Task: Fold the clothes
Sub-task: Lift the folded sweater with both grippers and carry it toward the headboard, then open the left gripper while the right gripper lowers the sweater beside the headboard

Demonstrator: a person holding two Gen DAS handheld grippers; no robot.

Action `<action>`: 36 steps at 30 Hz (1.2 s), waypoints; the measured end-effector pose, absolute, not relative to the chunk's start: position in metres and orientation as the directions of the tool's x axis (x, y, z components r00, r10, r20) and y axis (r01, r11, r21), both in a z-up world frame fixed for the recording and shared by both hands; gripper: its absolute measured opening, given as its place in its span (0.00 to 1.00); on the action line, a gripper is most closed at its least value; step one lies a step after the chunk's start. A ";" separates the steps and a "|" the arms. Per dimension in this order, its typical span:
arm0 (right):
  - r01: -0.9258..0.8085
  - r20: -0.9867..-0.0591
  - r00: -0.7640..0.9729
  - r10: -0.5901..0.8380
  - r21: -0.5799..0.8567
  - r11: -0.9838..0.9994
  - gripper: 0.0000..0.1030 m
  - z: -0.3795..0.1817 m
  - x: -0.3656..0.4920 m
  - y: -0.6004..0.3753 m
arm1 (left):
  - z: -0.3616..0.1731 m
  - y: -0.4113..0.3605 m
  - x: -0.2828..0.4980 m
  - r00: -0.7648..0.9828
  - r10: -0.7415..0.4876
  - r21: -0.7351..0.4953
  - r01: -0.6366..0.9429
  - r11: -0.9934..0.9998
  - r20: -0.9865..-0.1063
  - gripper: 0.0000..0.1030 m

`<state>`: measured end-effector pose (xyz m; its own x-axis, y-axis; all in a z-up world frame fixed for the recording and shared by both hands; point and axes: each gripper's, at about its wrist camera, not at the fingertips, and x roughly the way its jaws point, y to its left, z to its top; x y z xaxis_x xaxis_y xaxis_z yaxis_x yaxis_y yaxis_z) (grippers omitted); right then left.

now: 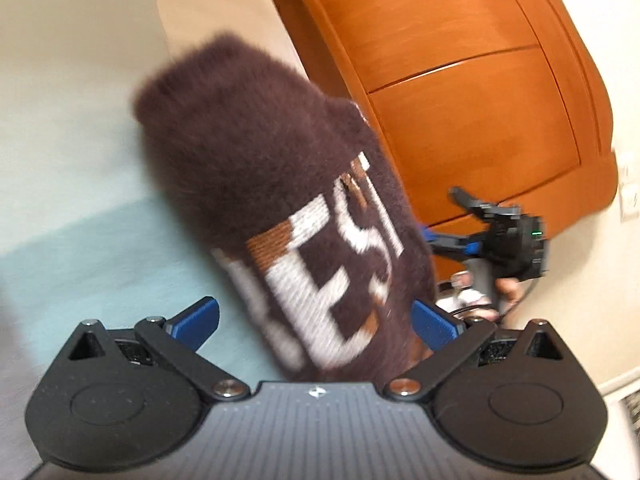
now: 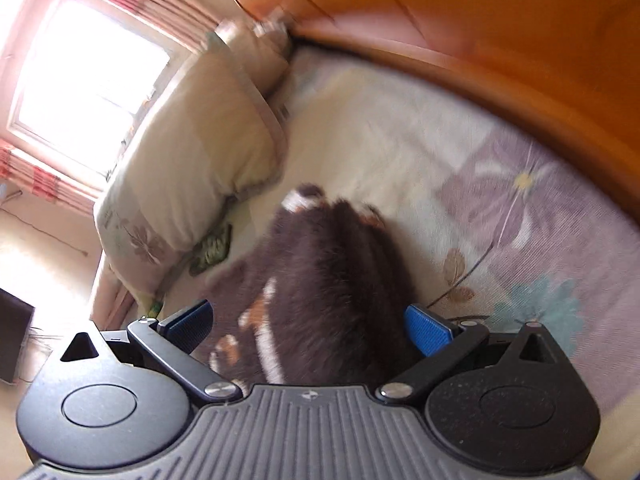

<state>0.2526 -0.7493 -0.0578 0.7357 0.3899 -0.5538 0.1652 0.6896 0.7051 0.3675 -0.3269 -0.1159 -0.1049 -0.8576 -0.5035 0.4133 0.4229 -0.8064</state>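
Note:
A fuzzy dark brown sweater with white and tan knitted letters hangs bunched in front of my left gripper. Its lower part passes between the blue pads, which stand wide apart; the left pad is clear of the cloth. In the right wrist view the same sweater lies in a heap on the bed between my right gripper's widely spread pads. The right gripper also shows in the left wrist view, behind the sweater, held by a hand.
The bed sheet is cream with purple and blue flowers. A pillow lies at its far left near a bright window. An orange wooden headboard curves along the right, and a wooden drawer unit stands beyond.

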 end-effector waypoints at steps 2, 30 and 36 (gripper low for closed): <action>0.089 -0.524 0.758 0.388 0.672 0.735 1.00 -0.038 0.239 -0.727 | -0.110 -0.309 0.365 -0.078 -0.832 -0.767 0.443 0.464 -0.549 0.98; 0.172 -0.662 0.748 -0.048 0.123 0.977 1.00 -0.028 0.237 -0.608 | -0.082 -0.233 0.288 0.120 -0.716 -0.464 0.686 0.561 -0.688 0.99; 0.202 -0.710 0.694 -0.119 0.033 0.979 1.00 -0.055 0.310 -0.591 | -0.081 -0.216 0.276 0.217 -0.681 -0.368 0.708 0.604 -0.699 0.99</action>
<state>0.3098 -0.5912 -0.0549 0.6942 -0.1193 -0.7098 0.2019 0.9789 0.0329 0.2757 -0.2162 -0.0811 0.2175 -0.6809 -0.6994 0.7075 0.6036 -0.3676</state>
